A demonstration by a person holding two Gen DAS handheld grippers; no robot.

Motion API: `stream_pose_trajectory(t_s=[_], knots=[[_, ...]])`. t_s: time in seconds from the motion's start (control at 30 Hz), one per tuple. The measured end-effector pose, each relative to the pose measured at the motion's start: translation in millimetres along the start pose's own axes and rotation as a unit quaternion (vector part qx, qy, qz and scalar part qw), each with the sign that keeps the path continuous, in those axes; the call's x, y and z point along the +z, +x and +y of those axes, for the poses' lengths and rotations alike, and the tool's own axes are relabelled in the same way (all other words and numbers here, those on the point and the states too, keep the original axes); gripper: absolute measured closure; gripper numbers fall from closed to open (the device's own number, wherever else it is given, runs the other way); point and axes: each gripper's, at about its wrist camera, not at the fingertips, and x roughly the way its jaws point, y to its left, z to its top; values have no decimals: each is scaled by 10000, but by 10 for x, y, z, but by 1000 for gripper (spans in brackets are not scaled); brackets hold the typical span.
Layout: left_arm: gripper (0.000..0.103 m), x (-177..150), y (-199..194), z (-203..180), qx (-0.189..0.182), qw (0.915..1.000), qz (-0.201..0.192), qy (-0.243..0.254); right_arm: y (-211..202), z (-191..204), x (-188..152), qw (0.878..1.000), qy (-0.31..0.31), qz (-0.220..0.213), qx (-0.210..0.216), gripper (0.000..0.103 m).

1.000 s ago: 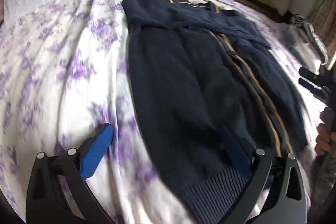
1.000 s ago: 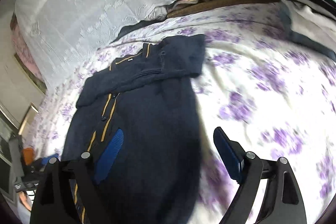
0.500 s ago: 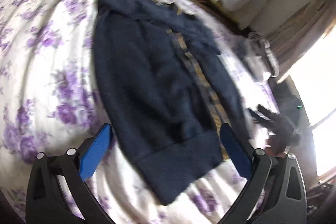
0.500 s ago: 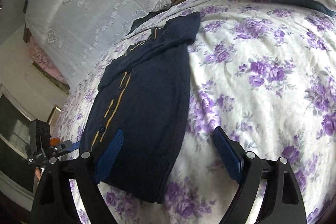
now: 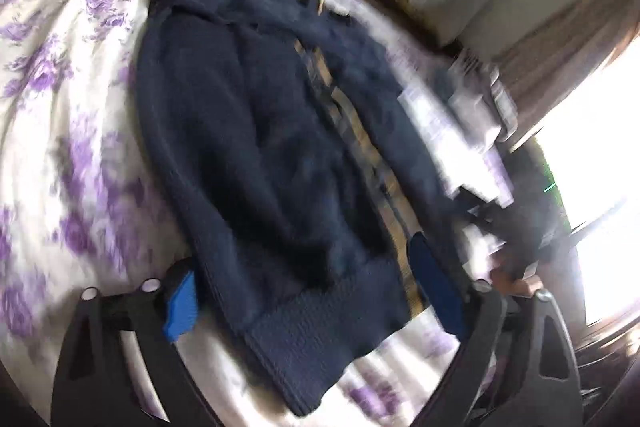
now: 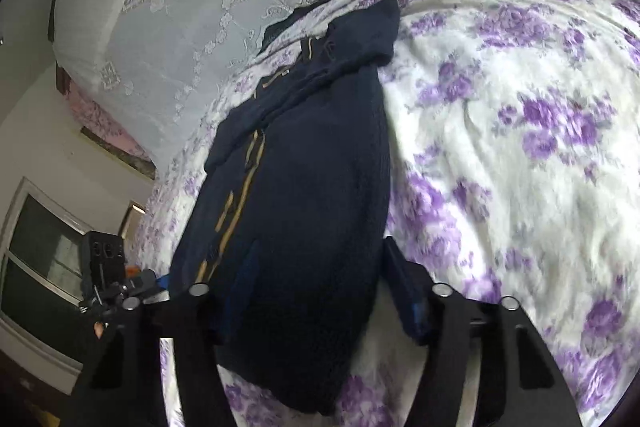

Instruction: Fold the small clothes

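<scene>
A small navy knit cardigan (image 5: 260, 131) with tan placket stripes lies flat on the purple-flowered bedspread (image 5: 52, 75), sleeves folded across the chest. It also shows in the right wrist view (image 6: 304, 195). My left gripper (image 5: 308, 291) is open, its blue pads either side of the ribbed hem's left corner. My right gripper (image 6: 320, 291) is open, straddling the hem's right corner. Neither holds cloth. The other gripper shows at the far edge of each view (image 6: 120, 291).
A white lace cover (image 6: 192, 7) drapes the headboard behind the bed. Folded clothes (image 5: 480, 95) lie at the bed's right side near a bright window. A dark cabinet (image 6: 44, 259) stands by the bed's left side.
Both grippers have moved down and closer to the cardigan's hem, so the hem now sits between each gripper's fingers. Both stay open.
</scene>
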Motion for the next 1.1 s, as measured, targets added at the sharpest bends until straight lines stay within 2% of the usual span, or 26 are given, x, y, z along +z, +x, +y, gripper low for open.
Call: stream_pose_trajectory(t_s=[0.1,0.23,0.3,0.33,0.37,0.43,0.47,0.5,0.53,0.57,0.67,0.77,0.83,0.9,1.0,1.1], knots=[[28,-58,5,-67,325,9993,12,177,-10,71,-62,9998,-203,48,7,45],[48,-29,-29,76,235,9996,-15,-156,40,132,-93,9991,-373,201,-18,45],[52,-21,-18,78,260,9995,-33,-168,35,141,-101,9990,-395,202,7,46],[53,-24,-19,67,298,9995,-35,-130,38,145,-105,9989,-414,205,-35,50],[53,-28,-12,47,379,9993,-30,-63,39,143,-110,9989,-424,200,-83,55],[53,-23,18,13,476,9989,-3,8,60,145,-129,9987,-425,233,-127,80],[51,-18,37,2,483,9988,14,24,69,148,-139,9986,-439,264,-137,82],[45,-25,44,-3,436,9990,54,41,72,153,-150,9984,-472,276,-166,82],[34,-32,58,-21,356,9993,100,70,94,182,-182,9977,-546,354,-174,82],[31,-46,67,-50,287,9994,140,132,110,198,-207,9970,-611,428,-183,82],[32,-122,63,-151,601,9973,111,407,91,233,-265,9963,-725,398,-238,82],[61,-88,34,-64,605,9979,40,233,87,217,-265,9968,-685,358,-226,84],[79,-61,-14,47,418,9991,-16,-23,45,243,-261,9967,-746,232,-240,87],[98,-46,-64,56,549,9984,-157,-33,-36,274,-249,9967,-788,36,-198,90],[98,-7,-117,20,533,9983,-230,39,-185,307,-172,9973,-689,-229,92,92],[98,122,-141,-48,590,9979,-231,151,-173,379,-29,9976,-665,-107,174,93]])
